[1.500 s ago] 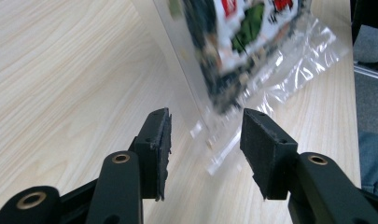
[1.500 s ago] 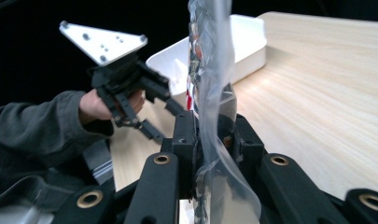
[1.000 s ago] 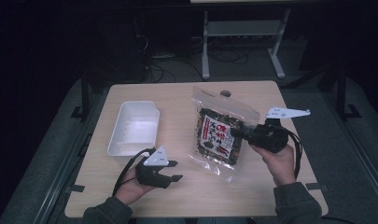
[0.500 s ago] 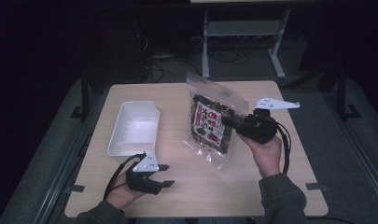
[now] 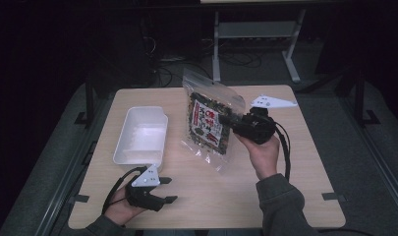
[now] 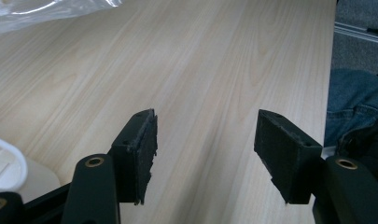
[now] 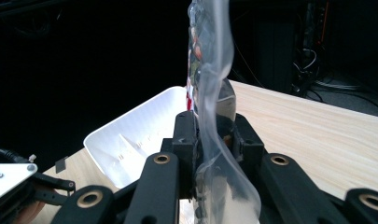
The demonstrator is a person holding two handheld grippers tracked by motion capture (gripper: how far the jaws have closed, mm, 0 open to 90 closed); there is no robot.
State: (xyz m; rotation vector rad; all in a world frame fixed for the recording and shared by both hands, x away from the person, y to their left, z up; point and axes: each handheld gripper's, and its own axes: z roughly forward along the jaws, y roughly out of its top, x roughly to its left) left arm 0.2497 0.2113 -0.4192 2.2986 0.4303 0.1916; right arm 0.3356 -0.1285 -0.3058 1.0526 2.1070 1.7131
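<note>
Snack bag [image 5: 210, 125] — label writing unreadable — in right gripper [image 5: 225, 120].

Snack bag [image 5: 210, 127] in right tongs [image 5: 225, 119] now lifted off table, more upright, nearer white tray [image 5: 142, 135].

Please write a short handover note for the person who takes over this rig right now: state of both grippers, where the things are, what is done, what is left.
Right gripper: shut on the snack bag, held up off the table.
Left gripper: open, holding nothing, low at the near left edge.
White tray: on the table, left of the bag; looks empty.
Done: bag gripped and lifted.
Left: probably put the bag into the tray and release.
</note>
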